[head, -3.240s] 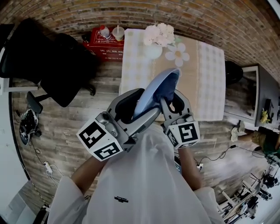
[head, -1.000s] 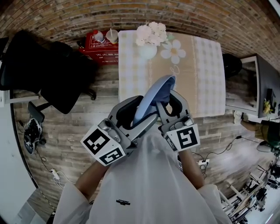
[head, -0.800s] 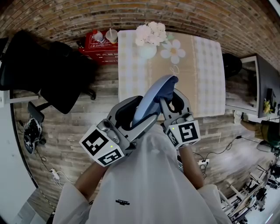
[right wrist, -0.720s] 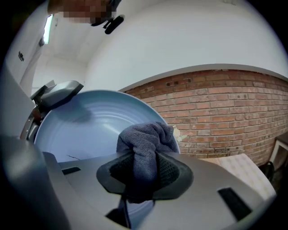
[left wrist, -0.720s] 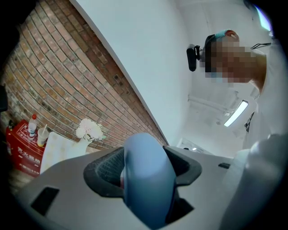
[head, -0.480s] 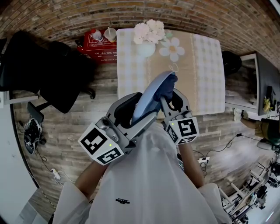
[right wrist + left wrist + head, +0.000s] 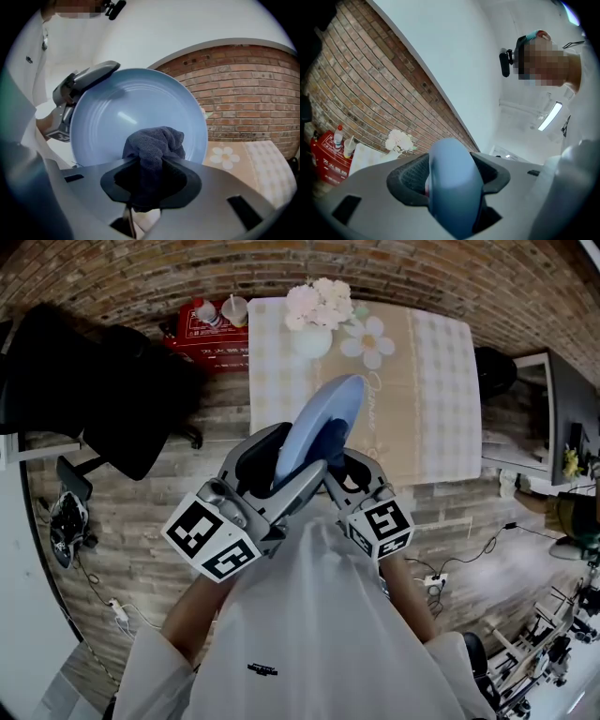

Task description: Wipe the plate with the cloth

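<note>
Left gripper [image 7: 274, 463]: sits just left of centre in the head view. Its jaws are clamped on the plate's near edge, and its own view shows that rim edge-on between them.
Plate [image 7: 323, 413]: pale blue, held up in the air on edge and leaning toward the upper right of the head view. It hangs over the near edge of the counter [image 7: 427, 381] without touching it. In the right gripper view its hollow face fills the middle of the frame.
Cloth [image 7: 154, 143]: dark blue and bunched, pressed against the lower middle of the plate's face.
Right gripper [image 7: 339, 472]: just right of the plate, jaws squeezed together on the wad of cloth.
Change: half a second ago the cloth sat high, beside the plate's far rim. Now it lies low on the face, near where the left gripper holds. The right gripper has drawn back toward the person, while the left gripper and the plate have barely shifted.
Meaning: this looks like a wiping stroke pulled down the face, so the wipe is under way. The broad left part of the face, bare in the right gripper view, probably needs further passes.
</note>
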`<action>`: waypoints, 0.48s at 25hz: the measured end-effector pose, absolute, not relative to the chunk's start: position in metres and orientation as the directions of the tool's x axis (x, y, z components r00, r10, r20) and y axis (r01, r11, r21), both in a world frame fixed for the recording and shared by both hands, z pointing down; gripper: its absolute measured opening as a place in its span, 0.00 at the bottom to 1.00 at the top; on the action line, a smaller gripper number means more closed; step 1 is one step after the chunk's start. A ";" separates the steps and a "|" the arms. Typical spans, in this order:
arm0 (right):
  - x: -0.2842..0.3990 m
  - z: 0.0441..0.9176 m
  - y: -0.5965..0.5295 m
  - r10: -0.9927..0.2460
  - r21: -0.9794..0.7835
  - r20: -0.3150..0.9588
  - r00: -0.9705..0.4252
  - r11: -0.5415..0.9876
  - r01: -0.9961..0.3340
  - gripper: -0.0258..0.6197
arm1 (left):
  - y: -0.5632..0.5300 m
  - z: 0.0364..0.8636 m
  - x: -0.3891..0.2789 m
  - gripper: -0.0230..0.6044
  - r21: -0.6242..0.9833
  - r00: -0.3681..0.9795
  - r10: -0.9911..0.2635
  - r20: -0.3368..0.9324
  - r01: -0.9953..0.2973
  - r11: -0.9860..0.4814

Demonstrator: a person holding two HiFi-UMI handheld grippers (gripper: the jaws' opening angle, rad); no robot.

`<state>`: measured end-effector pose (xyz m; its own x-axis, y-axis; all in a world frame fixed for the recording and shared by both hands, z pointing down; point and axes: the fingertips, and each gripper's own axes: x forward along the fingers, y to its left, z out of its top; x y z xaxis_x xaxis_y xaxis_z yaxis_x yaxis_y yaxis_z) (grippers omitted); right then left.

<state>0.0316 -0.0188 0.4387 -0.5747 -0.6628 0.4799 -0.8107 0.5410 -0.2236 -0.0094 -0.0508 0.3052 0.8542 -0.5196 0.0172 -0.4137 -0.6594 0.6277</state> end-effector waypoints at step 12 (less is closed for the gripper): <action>0.008 0.364 0.015 -0.529 -0.351 0.226 -0.818 0.739 -0.575 0.23 | -0.051 0.315 -0.017 0.47 0.618 0.840 -0.540 0.044 -0.448 -0.646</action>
<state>0.0083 0.0152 0.3641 -0.8182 -0.5288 0.2256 -0.5746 0.7392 -0.3515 -0.0168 -0.0506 0.3155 0.8403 -0.5403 0.0440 -0.4479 -0.6462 0.6180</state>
